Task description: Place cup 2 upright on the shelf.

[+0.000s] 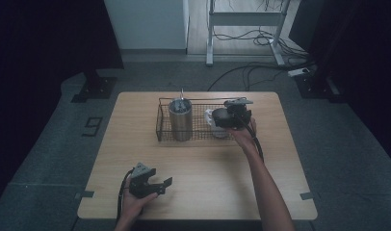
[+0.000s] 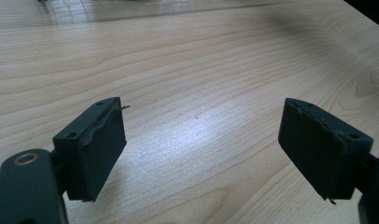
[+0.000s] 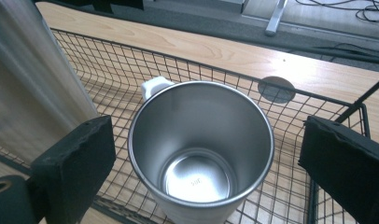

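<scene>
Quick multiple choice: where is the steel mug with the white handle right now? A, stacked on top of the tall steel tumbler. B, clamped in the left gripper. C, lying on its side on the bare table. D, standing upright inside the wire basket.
D: the steel mug stands upright, mouth up, in the wire basket beside the tall tumbler.

The high view is dim and bluish, its corners at nine and three o'clock sinking to near black; the table (image 1: pixel 198 168) is the brightest patch, evenly lit, and detail is soft throughout. The left gripper view is brighter, with a pale sheen on the wood at its centre, a broad soft shadow toward one o'clock, and blurred near jaws. In the right gripper view the steel mug (image 3: pixel 201 149) shows soft reflections inside, the tall tumbler (image 3: pixel 33 88) at nine o'clock is smeared, and straight lines bow near the edges.
</scene>
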{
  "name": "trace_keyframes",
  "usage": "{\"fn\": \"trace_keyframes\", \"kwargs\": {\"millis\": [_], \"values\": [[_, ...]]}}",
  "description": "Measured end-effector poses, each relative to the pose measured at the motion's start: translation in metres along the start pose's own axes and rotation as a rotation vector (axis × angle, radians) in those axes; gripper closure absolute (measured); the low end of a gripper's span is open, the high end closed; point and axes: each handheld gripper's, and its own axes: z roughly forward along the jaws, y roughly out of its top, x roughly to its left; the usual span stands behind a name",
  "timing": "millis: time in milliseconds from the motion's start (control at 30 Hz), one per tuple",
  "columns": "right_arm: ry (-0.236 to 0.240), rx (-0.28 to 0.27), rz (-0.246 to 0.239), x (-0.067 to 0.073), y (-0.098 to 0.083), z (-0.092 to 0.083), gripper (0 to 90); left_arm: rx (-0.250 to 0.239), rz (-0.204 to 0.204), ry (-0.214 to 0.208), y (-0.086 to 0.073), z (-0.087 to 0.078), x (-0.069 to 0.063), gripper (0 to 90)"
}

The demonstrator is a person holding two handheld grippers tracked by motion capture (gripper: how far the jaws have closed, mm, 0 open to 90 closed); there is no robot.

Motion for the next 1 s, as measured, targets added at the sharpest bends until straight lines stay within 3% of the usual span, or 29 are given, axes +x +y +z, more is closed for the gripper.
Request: {"fn": "trace_keyframes", "kwargs": {"millis": [133, 333, 567, 633, 700, 1000], "values": [[-0.002, 0.011, -0.009, 0.000, -0.001, -0.005, 2.0, 0.002, 0.000, 0.001, 0.000, 0.000, 0.001, 15.1], [0.025, -0.029, -0.004, 0.001, -0.009, -0.020, 3.6, 0.004, 0.002, 0.005, -0.001, 0.001, 0.000, 15.2], [0.037, -0.023, -0.017, -0.001, -0.024, -0.035, 3.7, 0.010, 0.003, 0.010, -0.002, 0.002, 0.000, 15.2], [0.046, -0.048, -0.019, -0.002, -0.030, -0.041, 5.6, 0.011, 0.002, 0.011, -0.002, 0.002, 0.000, 15.2], [0.051, -0.035, -0.017, -0.003, -0.033, -0.045, 4.8, 0.013, 0.004, 0.013, -0.002, 0.003, 0.000, 15.1], [0.066, -0.066, -0.024, -0.005, -0.062, -0.067, 8.0, 0.026, 0.019, 0.015, -0.003, 0.005, -0.002, 15.1]]}}
